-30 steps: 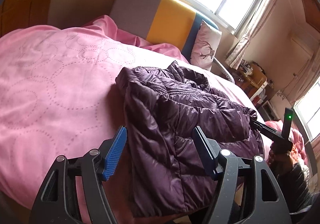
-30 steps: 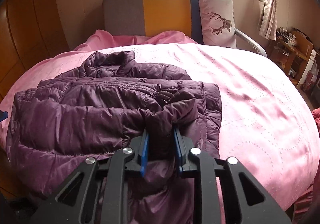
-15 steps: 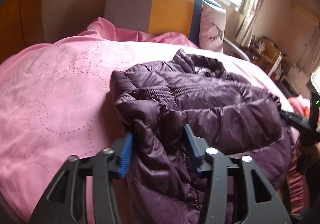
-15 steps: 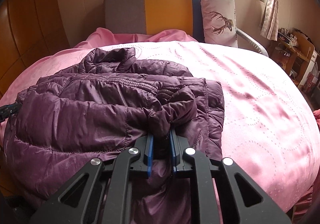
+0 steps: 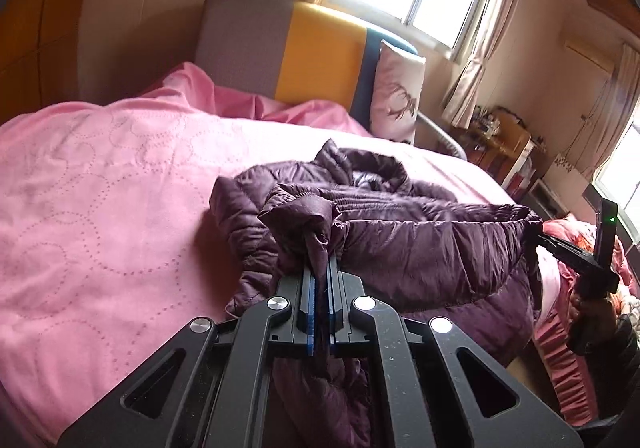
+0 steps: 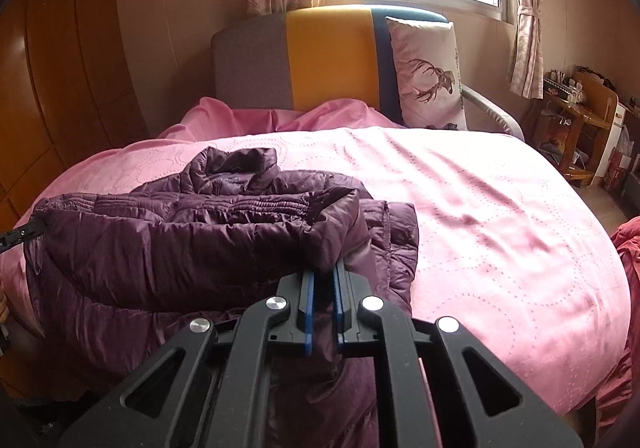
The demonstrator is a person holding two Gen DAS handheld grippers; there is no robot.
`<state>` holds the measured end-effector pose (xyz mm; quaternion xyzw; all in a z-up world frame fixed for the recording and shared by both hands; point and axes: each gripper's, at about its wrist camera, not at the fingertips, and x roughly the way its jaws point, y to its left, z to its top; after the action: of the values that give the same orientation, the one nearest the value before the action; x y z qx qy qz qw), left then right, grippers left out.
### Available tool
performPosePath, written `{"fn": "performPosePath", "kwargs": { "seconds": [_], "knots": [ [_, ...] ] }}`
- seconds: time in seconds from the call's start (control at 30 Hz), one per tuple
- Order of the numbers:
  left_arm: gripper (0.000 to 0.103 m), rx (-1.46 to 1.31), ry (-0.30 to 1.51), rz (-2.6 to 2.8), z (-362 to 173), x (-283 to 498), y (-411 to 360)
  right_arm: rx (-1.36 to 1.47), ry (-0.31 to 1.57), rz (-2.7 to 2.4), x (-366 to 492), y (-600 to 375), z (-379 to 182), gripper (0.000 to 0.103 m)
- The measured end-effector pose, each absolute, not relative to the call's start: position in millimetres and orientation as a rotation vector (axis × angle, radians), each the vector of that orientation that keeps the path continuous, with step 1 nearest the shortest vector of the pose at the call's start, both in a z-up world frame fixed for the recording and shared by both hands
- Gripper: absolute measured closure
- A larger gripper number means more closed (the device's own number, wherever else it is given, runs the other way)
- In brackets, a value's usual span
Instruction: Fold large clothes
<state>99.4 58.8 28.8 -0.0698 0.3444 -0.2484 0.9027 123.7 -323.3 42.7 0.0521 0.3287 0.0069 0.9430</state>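
The purple jacket [image 6: 224,244] lies on the near side of the pink bedspread [image 6: 500,232], its lower edge lifted. My left gripper [image 5: 320,272] is pinched tight on one corner of that edge, my right gripper [image 6: 324,276] on the other, fabric bunched between the blue pads. No readable writing; the pillow [image 6: 428,75] carries a deer print. Only the left view shows a green light [image 5: 612,218] on the other tool; only the right shows the wooden wardrobe [image 6: 60,87].
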Motion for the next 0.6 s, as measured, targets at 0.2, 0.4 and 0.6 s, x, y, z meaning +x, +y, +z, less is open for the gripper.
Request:
{"fn": "performPosePath", "kwargs": {
  "seconds": [0.2,0.4,0.6],
  "knots": [
    [0.100,-0.173,0.645,-0.531,63,102,62,0.142,0.589,0.008,126,-330,77,0.096],
    [0.101,-0.151,0.597,-0.516,84,136,49,0.141,0.532,-0.037,159,-334,103,0.097],
    [0.101,-0.170,0.597,-0.484,88,190,40,0.180,0.531,-0.062,211,-339,114,0.097]
  ]
}}
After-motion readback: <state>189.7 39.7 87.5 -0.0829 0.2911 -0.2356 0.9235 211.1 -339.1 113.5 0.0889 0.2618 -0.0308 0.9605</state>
